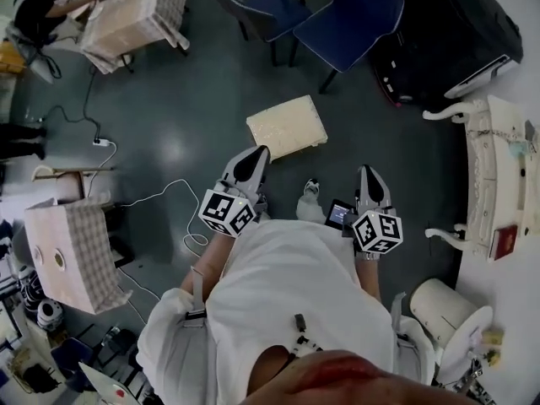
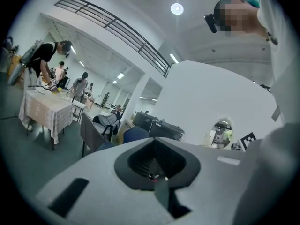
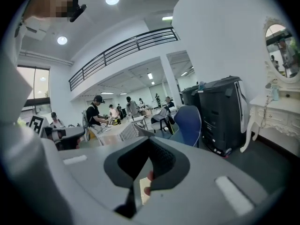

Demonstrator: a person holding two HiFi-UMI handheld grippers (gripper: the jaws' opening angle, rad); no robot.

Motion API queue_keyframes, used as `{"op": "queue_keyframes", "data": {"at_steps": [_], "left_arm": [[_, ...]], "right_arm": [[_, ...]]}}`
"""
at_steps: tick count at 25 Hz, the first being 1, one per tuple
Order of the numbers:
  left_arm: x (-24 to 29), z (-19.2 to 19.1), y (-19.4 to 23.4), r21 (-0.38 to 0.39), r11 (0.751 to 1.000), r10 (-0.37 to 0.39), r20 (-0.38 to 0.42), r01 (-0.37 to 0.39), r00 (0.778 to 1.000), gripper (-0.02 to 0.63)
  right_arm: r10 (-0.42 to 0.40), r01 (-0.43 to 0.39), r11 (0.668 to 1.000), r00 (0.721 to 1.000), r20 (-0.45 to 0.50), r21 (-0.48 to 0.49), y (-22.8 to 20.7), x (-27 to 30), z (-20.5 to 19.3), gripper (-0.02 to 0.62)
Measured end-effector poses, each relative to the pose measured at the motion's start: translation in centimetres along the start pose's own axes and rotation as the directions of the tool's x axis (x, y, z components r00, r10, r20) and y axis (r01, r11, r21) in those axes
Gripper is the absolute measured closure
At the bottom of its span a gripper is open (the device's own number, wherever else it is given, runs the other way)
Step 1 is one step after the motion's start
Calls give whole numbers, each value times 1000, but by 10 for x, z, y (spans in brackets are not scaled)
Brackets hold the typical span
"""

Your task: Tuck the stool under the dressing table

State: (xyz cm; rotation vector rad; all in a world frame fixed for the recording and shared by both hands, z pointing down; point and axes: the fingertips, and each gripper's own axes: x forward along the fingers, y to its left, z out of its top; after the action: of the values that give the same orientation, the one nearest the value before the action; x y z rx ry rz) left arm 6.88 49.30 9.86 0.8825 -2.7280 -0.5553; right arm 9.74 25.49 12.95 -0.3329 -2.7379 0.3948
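The stool, a low seat with a cream cushion, stands on the dark floor ahead of me, well left of the dressing table. The white carved dressing table runs along the right edge, and the right gripper view shows it with its oval mirror. My left gripper is shut and empty, its tip just short of the stool's near left corner. My right gripper is shut and empty too, off to the right of the stool and apart from it. Neither gripper touches anything.
Two blue chairs stand beyond the stool, and a black machine sits by the table's far end. Cloth-covered tables stand at the left, with cables on the floor. A white bin is near right.
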Motion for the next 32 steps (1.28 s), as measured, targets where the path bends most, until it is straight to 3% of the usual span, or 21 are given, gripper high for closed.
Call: {"op": "queue_keyframes", "data": {"at_steps": [5, 9, 11, 16, 21, 24, 27, 32], "left_arm": [[24, -4, -10, -14, 990, 144, 52, -144, 988, 598], [36, -4, -26, 8, 972, 233, 94, -235, 968, 598], [33, -2, -22, 16, 950, 308, 123, -312, 943, 598], [3, 1, 3, -52, 871, 490, 175, -489, 854, 598], [-19, -13, 16, -69, 818, 574, 150, -571, 805, 598], [-17, -23, 30, -82, 816, 578, 106, -572, 809, 598], [11, -29, 51, -64, 845, 535, 61, -532, 843, 598], [42, -65, 94, -57, 882, 465, -44, -467, 884, 598]], "right_arm": [[178, -182, 981, 983, -54, -68, -24, 51, 21, 588], [272, -278, 957, 959, -83, -77, -44, 79, 35, 586], [312, -319, 945, 945, -100, -66, -51, 92, 38, 587], [401, -415, 907, 904, -149, -75, -46, 120, 32, 586], [430, -451, 891, 877, -217, -58, -40, 148, 13, 586], [428, -458, 885, 869, -250, -79, -34, 160, 4, 586], [402, -460, 872, 867, -295, -166, -40, 177, -1, 586], [323, -381, 921, 862, -391, -80, -75, 190, -44, 586]]}}
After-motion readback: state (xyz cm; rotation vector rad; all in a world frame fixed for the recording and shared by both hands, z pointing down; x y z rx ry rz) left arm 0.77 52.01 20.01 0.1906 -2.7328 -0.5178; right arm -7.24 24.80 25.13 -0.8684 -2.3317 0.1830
